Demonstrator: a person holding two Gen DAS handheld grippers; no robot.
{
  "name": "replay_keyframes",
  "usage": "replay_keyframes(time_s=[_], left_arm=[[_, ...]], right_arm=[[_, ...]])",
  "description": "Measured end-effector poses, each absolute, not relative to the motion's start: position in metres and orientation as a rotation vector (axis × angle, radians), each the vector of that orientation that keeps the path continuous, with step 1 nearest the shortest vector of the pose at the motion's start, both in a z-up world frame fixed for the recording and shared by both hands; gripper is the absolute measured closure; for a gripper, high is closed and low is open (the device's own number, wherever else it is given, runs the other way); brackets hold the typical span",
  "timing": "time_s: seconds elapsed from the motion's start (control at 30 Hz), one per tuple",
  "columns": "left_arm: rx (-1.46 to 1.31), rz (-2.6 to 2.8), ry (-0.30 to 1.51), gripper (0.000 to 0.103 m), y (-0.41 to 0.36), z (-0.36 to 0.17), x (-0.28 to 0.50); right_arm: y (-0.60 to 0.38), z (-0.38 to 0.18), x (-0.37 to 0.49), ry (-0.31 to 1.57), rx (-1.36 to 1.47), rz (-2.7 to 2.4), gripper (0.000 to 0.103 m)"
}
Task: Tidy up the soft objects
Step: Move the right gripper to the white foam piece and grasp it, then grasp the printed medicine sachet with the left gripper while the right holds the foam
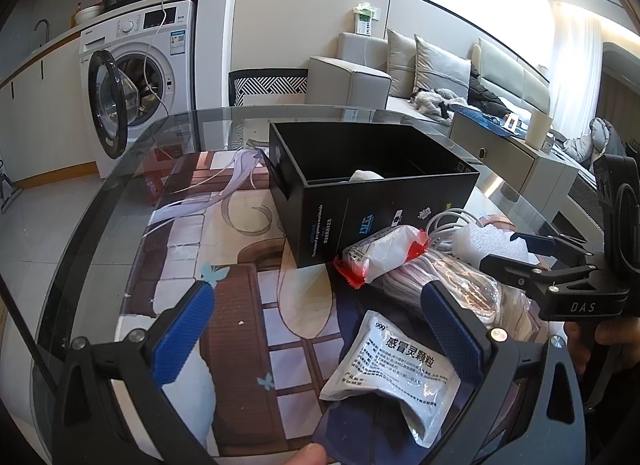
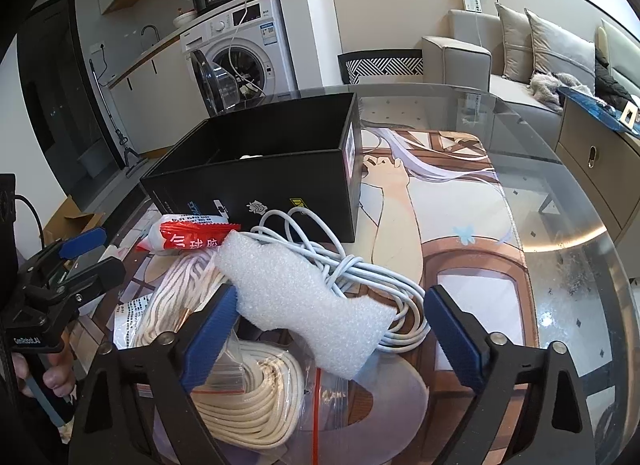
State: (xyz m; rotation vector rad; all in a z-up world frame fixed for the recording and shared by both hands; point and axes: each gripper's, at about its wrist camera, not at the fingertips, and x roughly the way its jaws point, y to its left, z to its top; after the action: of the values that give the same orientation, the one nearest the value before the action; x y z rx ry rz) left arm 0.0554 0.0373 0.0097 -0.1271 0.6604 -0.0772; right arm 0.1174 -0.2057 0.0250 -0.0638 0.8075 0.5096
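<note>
While both grippers hover with jaws spread wide and holding nothing, the left gripper (image 1: pixel 316 329) sits over a white medicine sachet (image 1: pixel 394 373) near the front edge of the glass tabletop (image 2: pixel 568 249), and the right gripper (image 2: pixel 332 329) frames a white foam piece (image 2: pixel 304 305). That foam rests on a coiled white cable (image 2: pixel 360 265), beside bagged cream cord (image 2: pixel 248 397) and a red-and-white packet (image 2: pixel 188 239), all lying just in front of the open black box (image 2: pixel 264 169).

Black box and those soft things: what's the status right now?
Left gripper and right gripper open, empty. Black box holds one white item; foam piece lies on cable coil.
</note>
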Motion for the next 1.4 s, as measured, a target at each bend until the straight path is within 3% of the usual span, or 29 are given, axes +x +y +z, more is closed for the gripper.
replay_keyframes(time_s=[0.2,0.77,1.27,1.4], left_arm=[[-0.126,-0.076,0.664,0.0,0.038,0.01,0.055],[-0.003,-0.268,0.77,0.0,0.02,0.006,0.043],[0.08,-0.299,0.899,0.0,-0.009,-0.014,0.048],[0.096,-0.291,0.886,0.008,-0.011,-0.014,0.046]], right_arm=[[-0.201,0.024,0.115,0.813,-0.074,0.532,0.029],[-0.212,0.054,0.101,0.677,-0.012,0.606,0.031],[-0.212,0.058,0.094,0.667,-0.015,0.631,0.031],[-0.212,0.059,0.094,0.665,-0.015,0.637,0.031]])
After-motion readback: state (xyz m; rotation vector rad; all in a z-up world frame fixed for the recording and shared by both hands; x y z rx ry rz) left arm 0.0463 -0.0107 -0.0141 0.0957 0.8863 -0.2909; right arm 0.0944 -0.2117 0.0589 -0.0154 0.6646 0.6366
